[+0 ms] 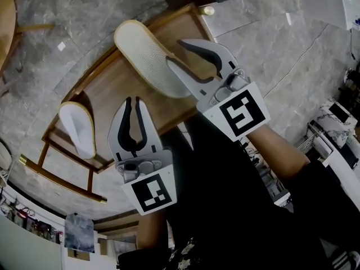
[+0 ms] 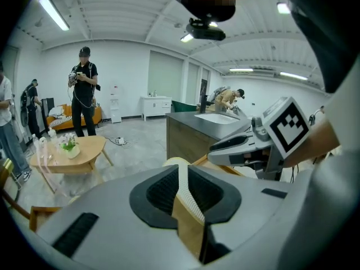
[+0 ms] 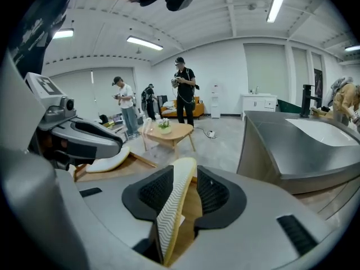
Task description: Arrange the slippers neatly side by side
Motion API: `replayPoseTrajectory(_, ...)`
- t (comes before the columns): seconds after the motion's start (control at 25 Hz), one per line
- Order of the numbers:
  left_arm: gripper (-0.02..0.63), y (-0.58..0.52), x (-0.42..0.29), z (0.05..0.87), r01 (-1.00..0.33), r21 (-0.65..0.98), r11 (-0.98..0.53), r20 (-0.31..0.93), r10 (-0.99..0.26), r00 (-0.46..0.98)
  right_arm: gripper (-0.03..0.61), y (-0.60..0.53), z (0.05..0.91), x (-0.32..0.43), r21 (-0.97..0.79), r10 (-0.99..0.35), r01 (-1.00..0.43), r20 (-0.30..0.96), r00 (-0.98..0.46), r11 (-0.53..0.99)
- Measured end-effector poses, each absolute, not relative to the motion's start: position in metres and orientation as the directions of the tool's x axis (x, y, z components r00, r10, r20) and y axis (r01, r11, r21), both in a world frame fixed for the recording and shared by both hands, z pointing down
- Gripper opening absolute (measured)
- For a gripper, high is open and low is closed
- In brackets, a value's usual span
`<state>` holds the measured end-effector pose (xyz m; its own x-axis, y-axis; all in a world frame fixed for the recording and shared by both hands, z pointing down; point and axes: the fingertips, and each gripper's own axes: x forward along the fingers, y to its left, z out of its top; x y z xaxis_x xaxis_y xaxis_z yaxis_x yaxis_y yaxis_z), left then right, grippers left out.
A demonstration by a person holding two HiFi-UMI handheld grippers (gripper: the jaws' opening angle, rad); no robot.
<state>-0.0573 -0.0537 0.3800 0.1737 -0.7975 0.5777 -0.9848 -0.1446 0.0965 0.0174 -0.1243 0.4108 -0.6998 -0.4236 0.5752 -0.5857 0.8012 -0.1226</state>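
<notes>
A pale slipper (image 1: 147, 55) stands on its edge on the low wooden table (image 1: 109, 80), its ribbed sole facing left. My right gripper (image 1: 175, 50) is open around its near end. In the right gripper view the slipper (image 3: 171, 207) leans on the left pad, with a gap to the right pad. My left gripper (image 1: 134, 101) hovers over the table's near side with its jaws slightly open on nothing. Through that narrow gap the left gripper view shows the same slipper (image 2: 181, 179) further ahead. The second slipper (image 1: 79, 129) lies at the table's left end, left of the left gripper.
The table stands on a grey marble floor (image 1: 270, 44). A wooden chair (image 1: 8, 21) sits at the far left. Around the room are a small round table with a plant (image 3: 169, 131), a grey counter with a sink (image 3: 304, 145) and several standing people (image 3: 184, 91).
</notes>
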Motion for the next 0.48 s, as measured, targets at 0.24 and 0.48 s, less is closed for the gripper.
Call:
replayPoseTrajectory(0.24,0.051,-0.056,-0.062,0.397,-0.992,0.112,-0.062,0.597,-0.794,0.117,0.115,-0.129,0.432,0.013,-0.221,-0.375,-0.590,0.590,-0.715,0.776)
replayPoseTrajectory(0.48,0.051,-0.046,-0.067,0.409,-0.995,0.091,-0.038,0.632,-0.770,0.087,0.126,-0.136,0.449,0.011,-0.310,-0.315,-0.568,0.590,-0.744,0.762)
